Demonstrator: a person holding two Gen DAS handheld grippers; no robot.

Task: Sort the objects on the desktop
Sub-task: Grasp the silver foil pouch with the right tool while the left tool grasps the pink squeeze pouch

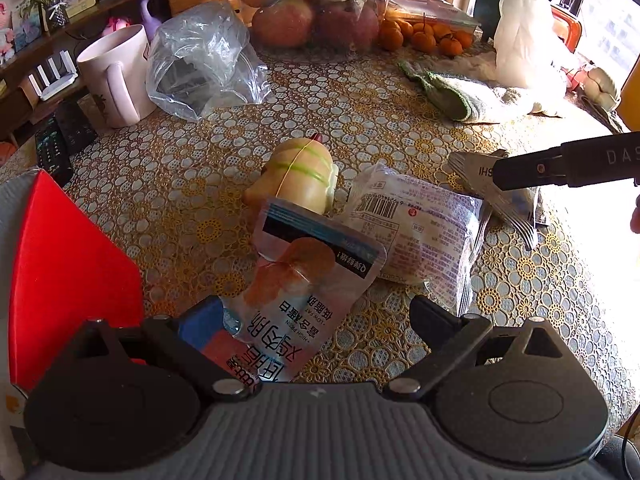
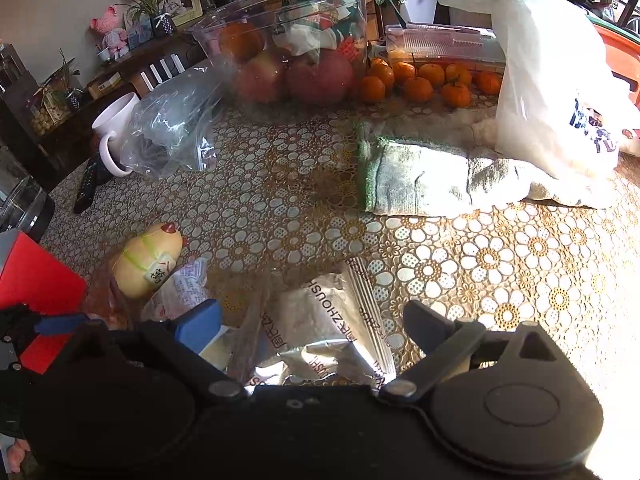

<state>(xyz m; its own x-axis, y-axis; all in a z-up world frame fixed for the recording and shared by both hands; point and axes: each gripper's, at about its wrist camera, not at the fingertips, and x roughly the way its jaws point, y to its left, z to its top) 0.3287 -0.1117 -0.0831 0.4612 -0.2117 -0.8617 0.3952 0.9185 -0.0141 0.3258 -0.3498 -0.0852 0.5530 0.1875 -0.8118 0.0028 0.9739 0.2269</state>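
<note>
The step in hand looks like the first pick-up of the sorting, with both grippers set over the small pile of packets near the front of the counter. On the left lies a red box. Beside it, the left gripper has its jaws wide open and holds nothing; the chicken pouch lies between them, flat on the cloth. Behind the pouch sits a yellow toy, and to its right a white packet touches the pouch. Further right, the right gripper also has open jaws, empty, above a silver packet.

The next move probably calls for the left jaws to come lower and close on the pouch edge, which is thin and slippery, so a flat grip is needed.

The counter has a gold flower cloth. At the back stand a mug, a clear bag, a fruit bowl, tangerines, a green towel and a white bag. Shelves with frames are behind; strong sun comes from the right.
</note>
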